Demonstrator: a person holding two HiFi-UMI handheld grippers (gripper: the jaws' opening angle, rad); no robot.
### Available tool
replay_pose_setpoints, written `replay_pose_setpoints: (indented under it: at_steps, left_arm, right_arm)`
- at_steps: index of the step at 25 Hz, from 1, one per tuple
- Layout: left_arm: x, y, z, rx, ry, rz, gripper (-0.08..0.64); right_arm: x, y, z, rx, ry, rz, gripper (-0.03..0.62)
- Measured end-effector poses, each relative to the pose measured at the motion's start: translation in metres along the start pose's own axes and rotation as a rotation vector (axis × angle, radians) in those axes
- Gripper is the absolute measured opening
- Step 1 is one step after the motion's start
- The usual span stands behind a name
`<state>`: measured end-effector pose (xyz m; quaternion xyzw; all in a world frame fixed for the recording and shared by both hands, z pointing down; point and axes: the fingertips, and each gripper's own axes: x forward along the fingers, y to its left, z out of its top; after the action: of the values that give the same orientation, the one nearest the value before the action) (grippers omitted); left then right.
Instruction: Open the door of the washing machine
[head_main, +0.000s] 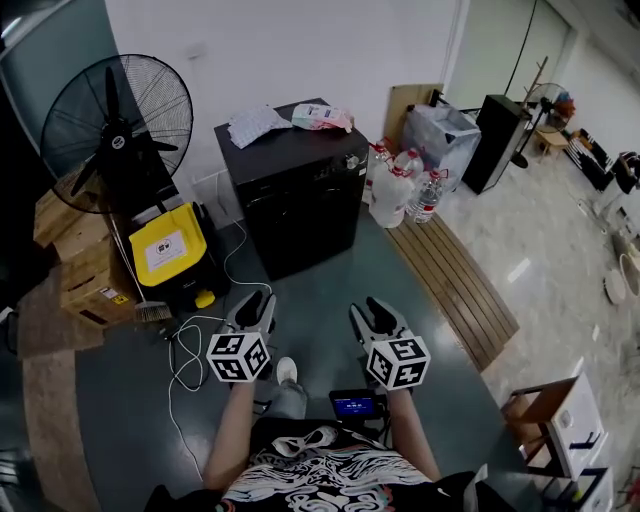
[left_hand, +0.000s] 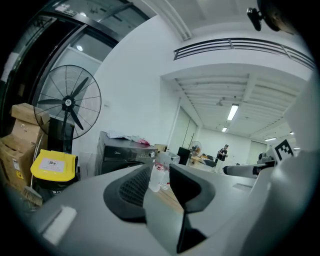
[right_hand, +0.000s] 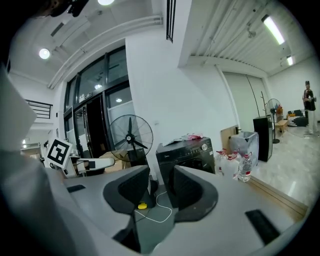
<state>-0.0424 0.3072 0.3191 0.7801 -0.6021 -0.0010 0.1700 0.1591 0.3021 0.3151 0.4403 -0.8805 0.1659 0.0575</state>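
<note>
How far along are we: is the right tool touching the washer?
Apart. The head view shows a stretch of floor between the right tool and the washer; the right gripper view shows its jaws open, with nothing between them.

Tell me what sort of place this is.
Probably a storage corner of a large open hall, not a home laundry: the black washing machine stands beside stacked cardboard boxes, a pedestal fan and big water bottles.
</note>
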Motion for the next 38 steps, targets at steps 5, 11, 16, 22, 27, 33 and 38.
replay_pose_setpoints:
  at_steps: [5, 11, 16, 22, 27, 33, 38]
  left_arm:
    - [0.048, 0.036, -0.018, 0.019, 0.075, 0.006, 0.146]
    - [0.16, 0.111, -0.03, 0.049, 0.153, -0.011, 0.15]
    - [0.253, 0.179, -0.033, 0.124, 0.246, -0.041, 0.16]
    - [0.338, 0.234, -0.071, 0.165, 0.378, -0.114, 0.167]
    - [0.379, 0.254, -0.105, 0.192, 0.466, -0.148, 0.169]
    - [0.407, 0.268, -0.131, 0.218, 0.504, -0.14, 0.169]
    - [0.415, 0.274, -0.149, 0.226, 0.54, -0.12, 0.172]
  right_arm:
    - [0.05, -0.017, -0.006, 0.008, 0.055, -0.013, 0.15]
    - [0.162, -0.055, -0.009, 0.018, 0.126, -0.063, 0.15]
    - [0.269, -0.08, 0.004, 0.019, 0.194, -0.091, 0.155]
    - [0.367, -0.112, -0.01, -0.034, 0.314, -0.132, 0.161]
    - [0.407, -0.133, -0.02, -0.008, 0.364, -0.143, 0.164]
    - [0.429, -0.151, -0.028, 0.014, 0.385, -0.126, 0.164]
    - [0.436, -0.162, -0.035, 0.021, 0.393, -0.103, 0.164]
